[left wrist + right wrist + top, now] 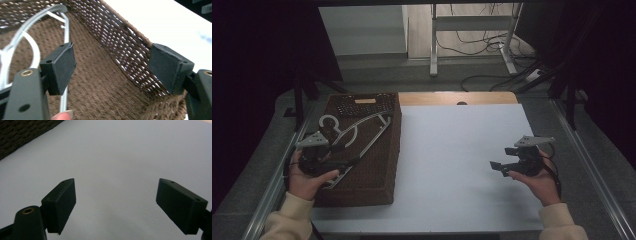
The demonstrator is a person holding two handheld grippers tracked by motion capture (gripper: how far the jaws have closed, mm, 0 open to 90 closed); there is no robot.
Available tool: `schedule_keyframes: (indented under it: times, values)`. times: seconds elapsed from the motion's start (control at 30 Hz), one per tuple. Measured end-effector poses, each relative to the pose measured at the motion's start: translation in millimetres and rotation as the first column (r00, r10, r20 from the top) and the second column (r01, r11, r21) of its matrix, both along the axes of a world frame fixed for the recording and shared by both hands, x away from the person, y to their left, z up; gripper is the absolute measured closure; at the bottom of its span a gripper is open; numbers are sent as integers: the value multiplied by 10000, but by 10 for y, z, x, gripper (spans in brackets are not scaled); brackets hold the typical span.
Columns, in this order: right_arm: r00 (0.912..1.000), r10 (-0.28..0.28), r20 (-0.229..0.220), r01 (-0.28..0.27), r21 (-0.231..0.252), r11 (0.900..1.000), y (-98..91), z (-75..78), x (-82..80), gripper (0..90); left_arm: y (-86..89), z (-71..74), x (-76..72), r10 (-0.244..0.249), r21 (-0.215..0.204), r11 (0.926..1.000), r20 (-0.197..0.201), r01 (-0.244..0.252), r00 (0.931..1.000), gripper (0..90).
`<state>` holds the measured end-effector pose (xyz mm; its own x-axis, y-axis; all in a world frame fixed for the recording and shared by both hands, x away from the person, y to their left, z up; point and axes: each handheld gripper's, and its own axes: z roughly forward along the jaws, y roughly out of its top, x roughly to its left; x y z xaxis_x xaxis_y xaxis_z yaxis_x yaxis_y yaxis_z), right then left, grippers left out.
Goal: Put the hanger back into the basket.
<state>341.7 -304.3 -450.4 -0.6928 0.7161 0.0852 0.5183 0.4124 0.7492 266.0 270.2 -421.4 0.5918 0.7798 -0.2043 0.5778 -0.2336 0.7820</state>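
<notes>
Hanger lies flat in the brown basket at table's left, high view. Hook at 11 o'clock end, long bar running to 5. L gripper sits over basket's near-left part, at hanger's lower end, approx 7 o'clock of the hook; whether it touches the hanger can't tell from here. R gripper is well apart, at 3 o'clock side over the white table, jaws wide, nothing between.

L gripper view: L gripper jaws stand wide apart, nothing clamped. Hanger runs behind the left pad, from 11 o'clock down to 7, outside the gap. Woven basket floor shows between the jaws; basket wall rises at 1 o'clock, right pad just by it. A fingertip shows at bottom edge.

R gripper view: R gripper jaws wide open, empty, bare table beneath. Basket corner at 10 o'clock, well off.
</notes>
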Motion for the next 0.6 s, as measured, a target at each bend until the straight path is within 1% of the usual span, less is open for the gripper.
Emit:
schedule_keyframes:
  times: [0.07, 0.13, 0.23, 0.4, 0.6]
  values:
    - [10000, 16, 35, -16, -26, 10000, 6, -5, -8, 166, -19, -25, -20, -72, 95, 9999, -85, 73, 9999, 213]
    - [10000, 21, 64, -21, -45, 10000, 8, -6, -9, 166, -18, -26, -37, -21, 76, 10000, -82, 22, 10000, 212]
    - [9999, 41, 132, -40, -69, 10000, 12, -7, -17, 166, -31, -8, -41, 23, 147, 9999, 13, -23, 10000, 211]
    - [9999, -33, 151, 33, -11, 10000, -10, -15, -20, 166, -62, 18, -47, -19, 149, 9999, 128, 17, 9999, 206]
    - [9998, -90, 185, 90, 11, 10000, -35, -18, -25, 163, -70, 14, -32, -5, 199, 9998, 142, 2, 9999, 202]
